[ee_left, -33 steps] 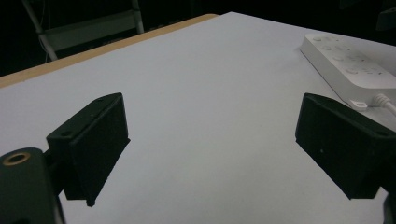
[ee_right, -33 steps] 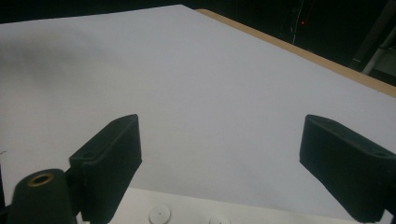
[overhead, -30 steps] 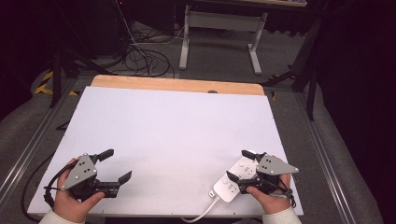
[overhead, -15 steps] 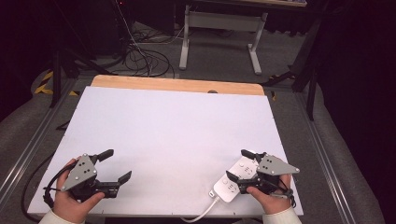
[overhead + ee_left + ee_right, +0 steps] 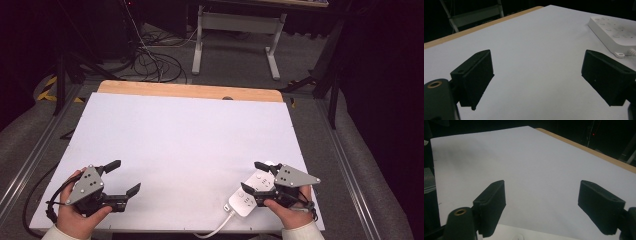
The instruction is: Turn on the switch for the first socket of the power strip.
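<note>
The left hand-held gripper (image 5: 120, 181) rests released near the worktop's (image 5: 190, 135) front left corner in the high view; the right hand-held gripper (image 5: 256, 176), likewise spread, hovers over a white power strip (image 5: 248, 196), probably readying a grasp. The left gripper view shows that strip far right. The right gripper view looks across bare white sheet toward a dark room.

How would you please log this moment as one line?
left gripper: open, empty | right gripper: open, over power strip | table
</note>
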A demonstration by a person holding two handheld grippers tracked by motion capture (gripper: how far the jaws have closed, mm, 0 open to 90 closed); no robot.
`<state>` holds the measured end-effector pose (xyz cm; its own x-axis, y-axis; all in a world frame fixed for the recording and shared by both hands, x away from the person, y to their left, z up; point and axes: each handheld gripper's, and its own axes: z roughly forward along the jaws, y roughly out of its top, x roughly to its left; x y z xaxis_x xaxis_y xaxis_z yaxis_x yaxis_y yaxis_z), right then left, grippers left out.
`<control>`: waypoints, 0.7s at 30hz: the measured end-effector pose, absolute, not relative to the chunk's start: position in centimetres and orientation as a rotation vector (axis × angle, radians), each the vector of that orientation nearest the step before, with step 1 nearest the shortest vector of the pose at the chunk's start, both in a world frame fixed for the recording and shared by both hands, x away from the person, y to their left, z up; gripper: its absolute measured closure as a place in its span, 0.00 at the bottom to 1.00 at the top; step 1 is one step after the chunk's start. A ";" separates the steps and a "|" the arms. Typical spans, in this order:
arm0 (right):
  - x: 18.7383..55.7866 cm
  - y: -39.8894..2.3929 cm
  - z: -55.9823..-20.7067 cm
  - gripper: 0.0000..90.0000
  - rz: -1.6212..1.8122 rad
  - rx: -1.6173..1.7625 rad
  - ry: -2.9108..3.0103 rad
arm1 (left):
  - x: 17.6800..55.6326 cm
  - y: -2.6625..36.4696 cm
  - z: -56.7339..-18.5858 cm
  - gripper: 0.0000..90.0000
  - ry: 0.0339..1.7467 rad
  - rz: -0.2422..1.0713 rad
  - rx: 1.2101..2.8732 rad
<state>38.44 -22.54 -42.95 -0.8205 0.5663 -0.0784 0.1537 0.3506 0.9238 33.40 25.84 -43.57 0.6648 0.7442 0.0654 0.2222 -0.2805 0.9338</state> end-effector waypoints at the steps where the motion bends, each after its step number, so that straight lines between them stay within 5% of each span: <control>1: 38.5 -22.5 -42.8 0.26 1.463 0.627 2.232 | 33.4 25.9 -43.6 0.12 0.768 0.620 1.827; 16: 39.2 -20.9 -40.7 0.27 1.460 0.595 2.270 | 33.4 25.9 -43.6 0.12 0.770 0.622 1.829; 20: 39.3 -20.8 -40.6 0.36 1.458 0.594 2.301 | 33.4 25.9 -43.6 0.13 0.771 0.619 1.831; 21: 39.3 -20.7 -40.5 0.45 1.462 0.580 2.327 | 33.4 25.9 -43.6 0.13 0.771 0.618 1.832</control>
<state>39.31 -20.74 -40.54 -0.8622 0.5027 -0.0618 0.1624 0.3899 0.9065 33.40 25.93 -43.60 0.6642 0.7446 0.0655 0.2265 -0.2840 0.9317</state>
